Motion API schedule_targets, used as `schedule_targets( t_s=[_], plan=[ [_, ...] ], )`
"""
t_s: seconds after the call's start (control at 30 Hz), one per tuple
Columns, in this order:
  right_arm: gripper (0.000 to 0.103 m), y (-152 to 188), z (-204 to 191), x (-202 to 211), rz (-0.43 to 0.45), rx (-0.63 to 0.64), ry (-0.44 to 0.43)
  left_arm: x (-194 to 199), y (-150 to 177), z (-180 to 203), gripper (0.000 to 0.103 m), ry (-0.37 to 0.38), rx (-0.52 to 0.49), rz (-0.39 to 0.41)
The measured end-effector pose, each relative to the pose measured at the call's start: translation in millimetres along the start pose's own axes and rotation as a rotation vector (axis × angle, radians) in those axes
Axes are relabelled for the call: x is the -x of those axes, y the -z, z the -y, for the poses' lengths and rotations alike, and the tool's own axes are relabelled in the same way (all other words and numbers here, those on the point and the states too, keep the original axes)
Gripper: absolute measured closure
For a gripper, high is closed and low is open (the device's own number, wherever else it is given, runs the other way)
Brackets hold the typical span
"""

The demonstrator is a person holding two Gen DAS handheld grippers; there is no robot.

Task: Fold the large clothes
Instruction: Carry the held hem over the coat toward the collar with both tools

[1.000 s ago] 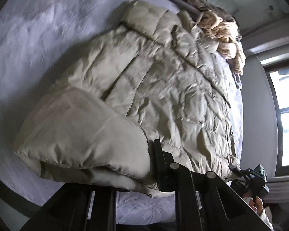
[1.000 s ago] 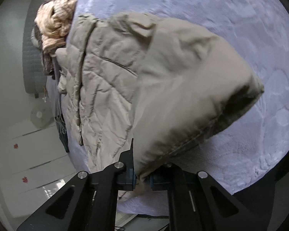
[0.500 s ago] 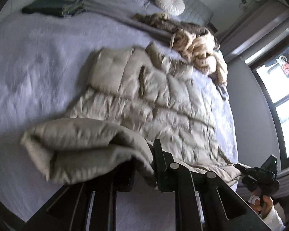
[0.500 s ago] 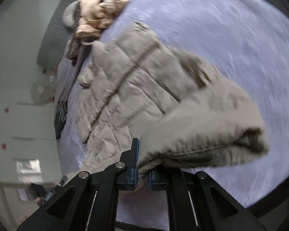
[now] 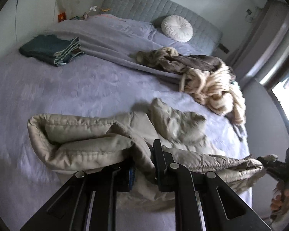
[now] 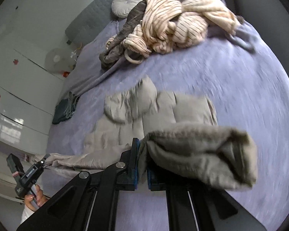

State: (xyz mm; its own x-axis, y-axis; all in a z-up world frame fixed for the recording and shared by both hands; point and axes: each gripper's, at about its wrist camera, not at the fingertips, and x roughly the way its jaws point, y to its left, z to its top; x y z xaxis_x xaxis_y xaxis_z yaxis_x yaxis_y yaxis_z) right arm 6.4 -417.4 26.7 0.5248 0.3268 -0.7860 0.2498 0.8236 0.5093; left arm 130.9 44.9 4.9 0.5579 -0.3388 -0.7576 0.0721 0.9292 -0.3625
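Left wrist camera, looking forward and down along its own fingers point(image 5: 161, 165) across the bed point(image 5: 71, 88) toward the grey headboard point(image 5: 144, 5); the padded jacket point(image 5: 90, 148) fills the near foreground. Right wrist camera, tilted and close over the same bed, faces the headboard end with the white wardrobe point(image 6: 19, 88) at its left. Both views share the jacket, the round white cushion point(image 5: 176, 28) and the heap of striped clothes point(image 5: 212, 84), somewhat motion-blurred.

One jacket point(image 5: 98, 144), two hand-held grippers point(image 5: 143, 165), one cushion point(image 5: 176, 28).
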Motion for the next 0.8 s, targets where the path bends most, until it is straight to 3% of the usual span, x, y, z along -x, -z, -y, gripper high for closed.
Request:
schedule_targets(
  t_s=[0.17,0.47,0.63,0.8],
  plan=[
    [0.096,-47.9,7.6,-72.1,-0.041,-0.027,0.047,-80.7,-24.7,-13.0,0.084,-0.052,-0.009,-0.056],
    [0.096,-63.2,56.5,-183.6,-0.068,-0.155,0.077,-193.7,-27.7,-41.8,0.084,-0.109,-0.015,-0.133],
    [0.096,-57.9,72.9,-209.9,-0.059,-0.169,0.045,-223.4,-20.4,-47.4,0.084,-0.120,-0.028,-0.124],
    [0.094,-57.9,75.6,-211.8,-0.051,-0.172,0.010,-222.9,-20.2,-47.1,0.084,-0.129,-0.044,-0.116]
  ],
)
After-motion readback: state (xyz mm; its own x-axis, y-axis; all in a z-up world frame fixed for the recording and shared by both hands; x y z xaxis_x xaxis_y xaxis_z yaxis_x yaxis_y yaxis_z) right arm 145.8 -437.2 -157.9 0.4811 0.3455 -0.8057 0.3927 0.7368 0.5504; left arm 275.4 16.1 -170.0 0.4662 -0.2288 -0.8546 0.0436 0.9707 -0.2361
